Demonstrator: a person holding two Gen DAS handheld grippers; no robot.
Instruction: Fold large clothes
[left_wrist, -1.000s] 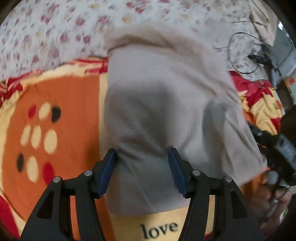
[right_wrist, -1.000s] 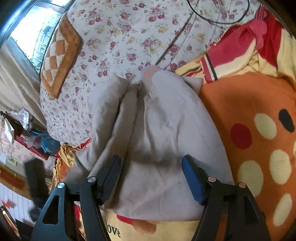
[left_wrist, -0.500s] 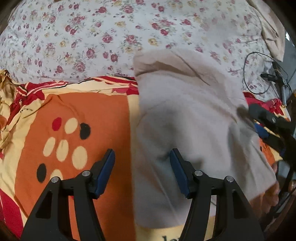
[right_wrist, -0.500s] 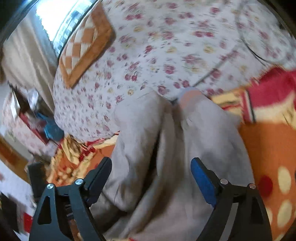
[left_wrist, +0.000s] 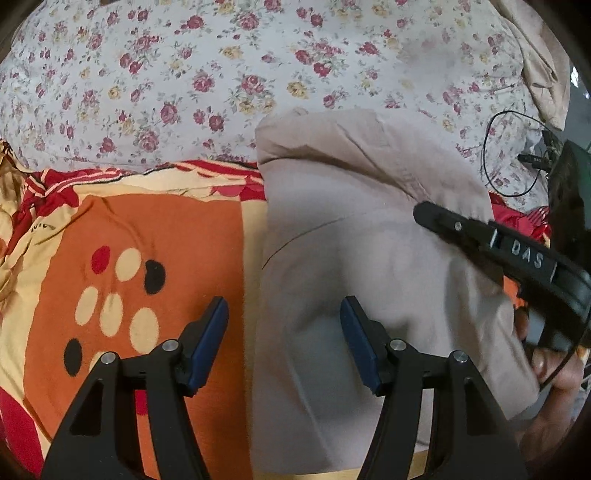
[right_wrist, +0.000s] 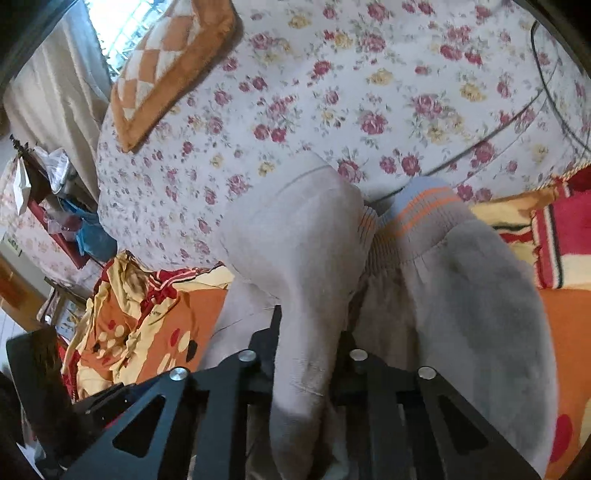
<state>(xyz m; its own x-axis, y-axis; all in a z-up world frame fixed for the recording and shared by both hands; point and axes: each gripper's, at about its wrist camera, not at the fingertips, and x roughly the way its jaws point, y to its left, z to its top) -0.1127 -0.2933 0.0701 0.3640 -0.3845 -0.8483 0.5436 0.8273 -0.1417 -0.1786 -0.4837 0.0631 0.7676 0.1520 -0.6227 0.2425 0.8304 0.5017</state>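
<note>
A beige-grey folded garment (left_wrist: 369, 258) lies on the bed, across the orange blanket and the floral sheet. My left gripper (left_wrist: 284, 325) is open and hovers over the garment's left edge, holding nothing. In the right wrist view the same garment (right_wrist: 314, 266) shows its striped ribbed cuff (right_wrist: 413, 214). My right gripper (right_wrist: 310, 332) is shut on a fold of the garment, which drapes over its jaws. The right gripper also shows in the left wrist view (left_wrist: 487, 236), reaching over the garment's right side.
An orange blanket (left_wrist: 147, 258) with dots covers the near bed. A floral sheet (left_wrist: 221, 74) lies beyond. A checkered orange cushion (right_wrist: 166, 62) sits at the far left. A black cable (left_wrist: 509, 155) and another beige cloth (left_wrist: 543, 74) lie at the right. Clutter stands beside the bed (right_wrist: 55, 206).
My right gripper has moved in and closed on a fold of the garment. My left gripper has shifted left, from over the garment to its left edge.
</note>
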